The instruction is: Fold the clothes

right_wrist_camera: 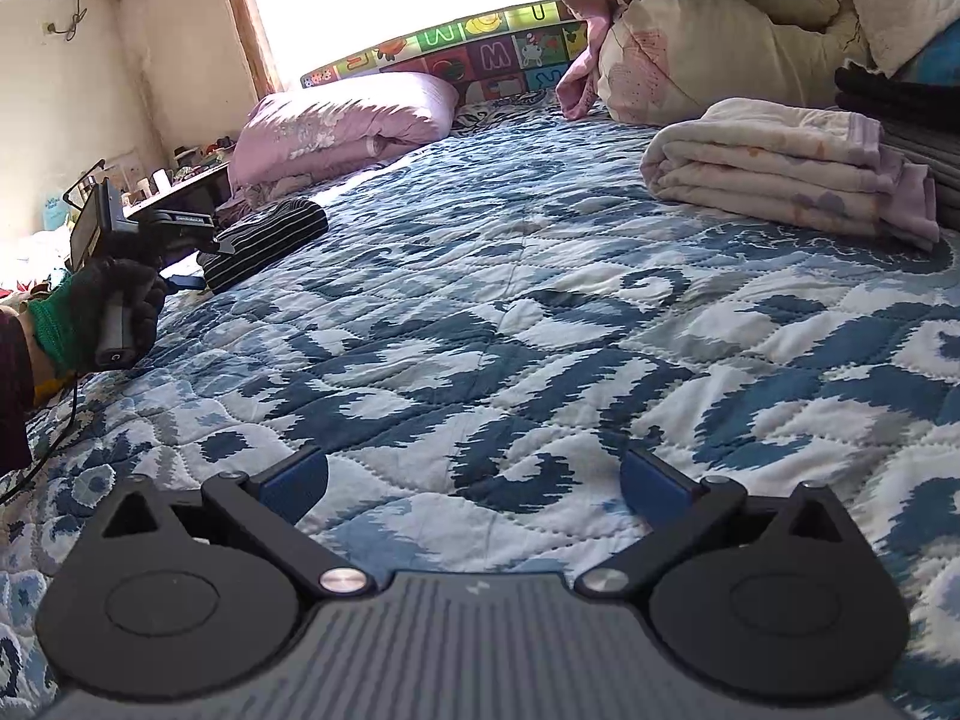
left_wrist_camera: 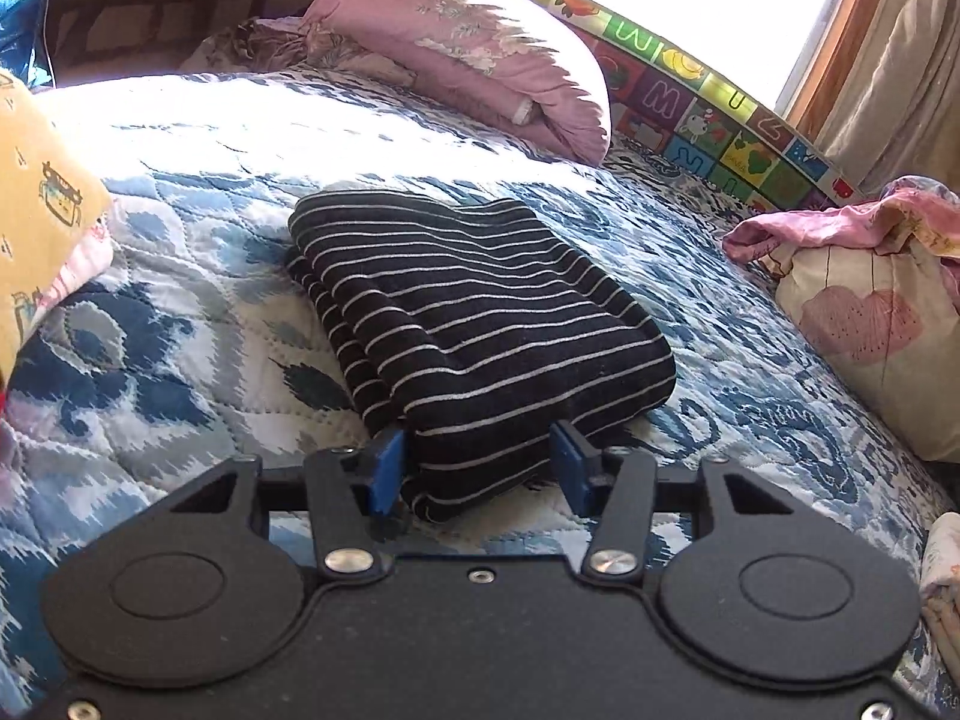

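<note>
Left wrist view: the left claw (left_wrist_camera: 480, 468) is clamped on the near edge of the folded striped shirt (left_wrist_camera: 474, 312), which lies on the bed (left_wrist_camera: 180, 312) just ahead. The right claw (right_wrist_camera: 474, 480) is spread apart, holding nothing. Folding looks done. Next, I think, carry the shirt to the folded pile (right_wrist_camera: 792, 174) far ahead-right.
</note>
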Motion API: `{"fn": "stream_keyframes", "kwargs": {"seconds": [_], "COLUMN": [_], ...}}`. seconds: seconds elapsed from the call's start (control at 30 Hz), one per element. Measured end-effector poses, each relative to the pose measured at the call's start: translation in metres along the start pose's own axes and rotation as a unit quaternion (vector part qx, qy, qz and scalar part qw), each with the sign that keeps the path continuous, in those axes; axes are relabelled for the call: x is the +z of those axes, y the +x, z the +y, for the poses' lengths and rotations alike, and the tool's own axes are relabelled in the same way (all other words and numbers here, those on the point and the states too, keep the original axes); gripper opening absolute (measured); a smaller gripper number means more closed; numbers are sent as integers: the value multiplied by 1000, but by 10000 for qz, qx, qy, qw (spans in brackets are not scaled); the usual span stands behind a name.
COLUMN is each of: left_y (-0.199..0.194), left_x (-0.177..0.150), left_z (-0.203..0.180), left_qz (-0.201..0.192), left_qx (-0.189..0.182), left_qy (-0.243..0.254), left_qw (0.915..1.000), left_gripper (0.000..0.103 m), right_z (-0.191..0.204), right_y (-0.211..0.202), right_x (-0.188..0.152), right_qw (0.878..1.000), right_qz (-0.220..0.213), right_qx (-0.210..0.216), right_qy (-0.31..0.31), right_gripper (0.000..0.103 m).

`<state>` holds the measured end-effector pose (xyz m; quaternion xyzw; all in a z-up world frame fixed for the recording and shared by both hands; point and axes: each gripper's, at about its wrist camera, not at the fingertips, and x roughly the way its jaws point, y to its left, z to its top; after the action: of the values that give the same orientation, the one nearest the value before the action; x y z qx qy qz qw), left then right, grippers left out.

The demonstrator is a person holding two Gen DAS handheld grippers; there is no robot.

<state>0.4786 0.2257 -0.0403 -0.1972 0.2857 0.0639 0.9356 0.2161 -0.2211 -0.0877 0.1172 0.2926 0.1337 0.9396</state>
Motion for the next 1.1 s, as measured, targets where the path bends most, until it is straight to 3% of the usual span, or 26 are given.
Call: {"fn": "stream_keyframes", "kwargs": {"seconds": [0.07,0.2,0.37,0.43,0.53,0.6,0.63,0.77,0.83,0.87,0.9,0.93,0.97,1.03,1.1], "left_y": [0,-18,-64,-90,-142,-180,-200,-270,-304,-318,-333,-344,-353,-368,-377], "left_x": [0,3,4,-5,-29,-43,-53,-105,-148,-168,-187,-201,-218,-257,-294], "left_z": [-6,-21,-63,-79,-98,-100,-103,-117,-130,-133,-136,-139,-143,-152,-160], "left_qz": [-39,-207,-309,-451,-980,-1260,-1419,-1757,-1978,-2036,-2021,-1962,-1946,-1994,-2061], "left_qx": [36,-217,-686,-677,-427,-401,-321,-247,-73,-90,-218,-368,-465,-592,-764], "left_qy": [187,561,1385,1838,2779,3041,3303,4485,5433,5775,5970,6055,6228,6703,7193], "left_qw": [9998,9980,9875,9796,9546,9434,9326,8760,8159,7905,7761,7704,7564,7123,6591], "left_gripper": [19,14,12,11,11,11,11,11,11,11,11,11,11,11,11], "right_z": [0,1,1,-1,-6,-9,-10,-10,-11,-11,-12,-13,-15,-21,-29], "right_y": [0,0,-1,-2,-7,-10,-13,-23,-29,-33,-37,-41,-46,-60,-76], "right_x": [0,0,2,4,8,10,11,15,17,17,18,17,17,15,12], "right_qw": [10000,10000,10000,9999,9994,9987,9984,9966,9953,9943,9932,9924,9917,9892,9851], "right_qz": [4,18,72,92,108,87,54,-31,-94,-119,-141,-165,-186,-219,-256], "right_qx": [-4,-24,-43,13,193,291,326,539,673,751,833,883,904,970,1054], "right_qy": [-2,-3,-22,49,283,413,464,620,696,745,797,843,891,1075,1336], "right_gripper": [103,103,103,103,103,103,103,103,103,103,103,103,103,103,103]}}
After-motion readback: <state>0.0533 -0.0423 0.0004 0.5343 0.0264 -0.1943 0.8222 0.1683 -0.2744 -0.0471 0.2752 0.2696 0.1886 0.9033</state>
